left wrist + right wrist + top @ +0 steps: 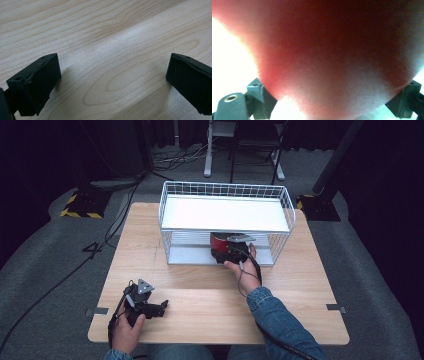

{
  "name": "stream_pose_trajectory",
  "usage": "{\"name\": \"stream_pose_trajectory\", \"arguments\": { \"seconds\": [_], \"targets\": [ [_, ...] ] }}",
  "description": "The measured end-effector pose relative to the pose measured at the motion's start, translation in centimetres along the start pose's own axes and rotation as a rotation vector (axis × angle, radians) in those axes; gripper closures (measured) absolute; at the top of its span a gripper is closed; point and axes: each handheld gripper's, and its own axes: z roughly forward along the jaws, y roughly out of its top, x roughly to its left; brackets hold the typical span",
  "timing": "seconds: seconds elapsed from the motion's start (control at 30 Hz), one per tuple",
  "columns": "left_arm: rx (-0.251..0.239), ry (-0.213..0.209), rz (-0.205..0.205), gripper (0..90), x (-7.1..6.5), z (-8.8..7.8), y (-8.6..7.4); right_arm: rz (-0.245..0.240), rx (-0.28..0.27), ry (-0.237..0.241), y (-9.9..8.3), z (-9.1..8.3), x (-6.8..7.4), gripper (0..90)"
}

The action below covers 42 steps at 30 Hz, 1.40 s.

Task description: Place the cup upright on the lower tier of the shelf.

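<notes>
A red rounded object sits on the lower level of a white wire shelf rack, at the front opening. My right gripper reaches into that opening and is shut on the red object. In the right gripper view the red object looms blurred and very close, pressed between both jaws of the right gripper. My left gripper rests on the wooden table near the front left corner, open. In the left gripper view the left gripper has bare wood between its wide-apart jaws.
The rack's white upper shelf lies directly above the right gripper. Cables run over the grey floor left of the table. A yellow-black striped base and stand legs lie beyond the table's far edge.
</notes>
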Motion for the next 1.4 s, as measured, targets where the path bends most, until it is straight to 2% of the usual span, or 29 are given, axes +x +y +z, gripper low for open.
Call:
{"name": "stream_pose_trajectory", "arguments": {
  "seconds": [0.23,0.27,0.57,1.0,1.4],
  "targets": [
    [0.0,0.0,0.0,0.0,0.0,0.0,0.0,-0.012,0.004,-0.016,-0.5,-0.6,0.2,15.8],
    [0.0,-0.001,0.0,0.0,0.0,0.0,0.0,0.006,0.017,-0.016,-0.6,-0.8,0.3,15.8],
    [0.0,-0.002,0.0,0.0,0.0,0.0,0.0,0.019,0.014,-0.01,-0.9,-2.8,-0.1,15.8],
    [-0.001,-0.005,0.004,0.0,0.1,0.2,0.3,0.033,0.006,0.015,-1.4,-8.0,0.0,15.8],
    [-0.001,-0.006,0.002,0.1,0.0,0.1,0.1,0.038,0.011,0.042,-1.5,-12.7,-0.6,15.8]
  ]
}}
